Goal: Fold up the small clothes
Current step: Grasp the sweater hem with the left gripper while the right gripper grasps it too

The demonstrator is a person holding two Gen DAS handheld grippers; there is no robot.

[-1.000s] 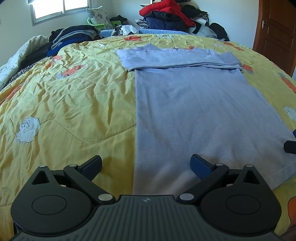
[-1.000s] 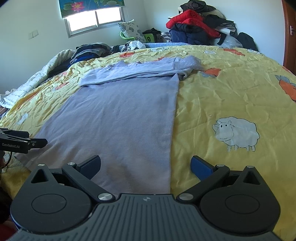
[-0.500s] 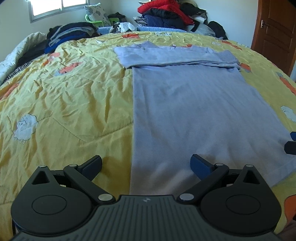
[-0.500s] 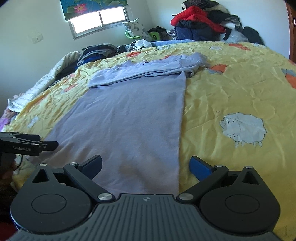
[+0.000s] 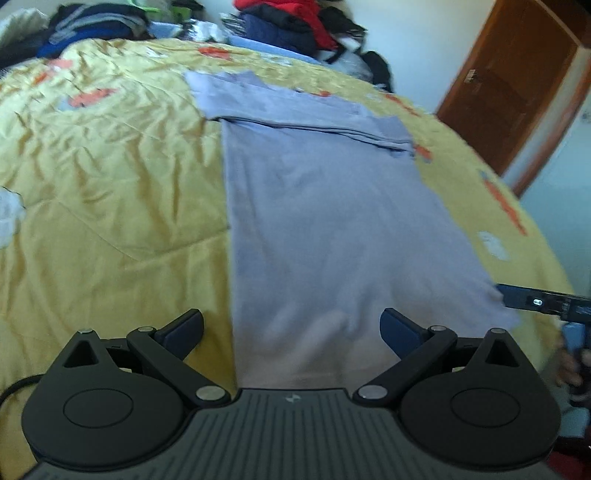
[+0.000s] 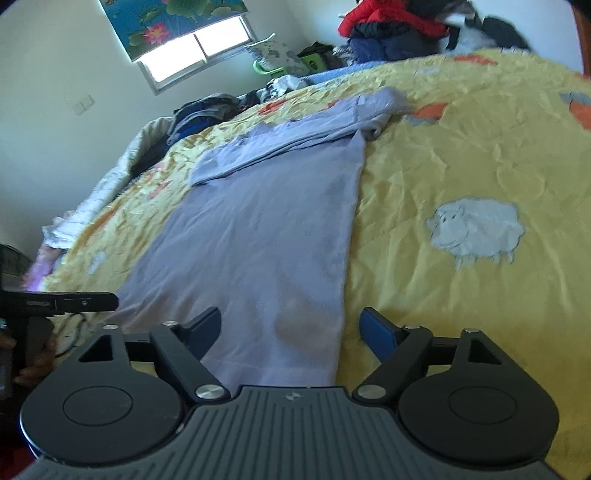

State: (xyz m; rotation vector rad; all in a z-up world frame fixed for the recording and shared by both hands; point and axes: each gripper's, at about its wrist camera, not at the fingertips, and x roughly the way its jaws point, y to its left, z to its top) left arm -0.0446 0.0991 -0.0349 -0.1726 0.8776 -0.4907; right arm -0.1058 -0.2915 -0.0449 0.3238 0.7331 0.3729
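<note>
The shirt (image 5: 332, 236) lies flat on the yellow bedspread (image 5: 110, 177), sleeves folded across. The left gripper (image 5: 291, 326) gapes over its near hem; the right gripper (image 6: 291, 328) is closing there — nothing pinched yet, seemingly. Uneven grabs would skew the fold — or snag bedspread.

The near hem of the lilac shirt (image 5: 332, 229) is hidden behind the body of the left gripper (image 5: 291, 326), and in the right wrist view the hem at one corner is covered in the same way. The right gripper (image 5: 535, 301) is cut off by the picture's edge, so only 1 dark finger shows. The clothes pile (image 5: 291, 22) at the far wall is blurred and cut at the top, so single garments cannot be told.
</note>
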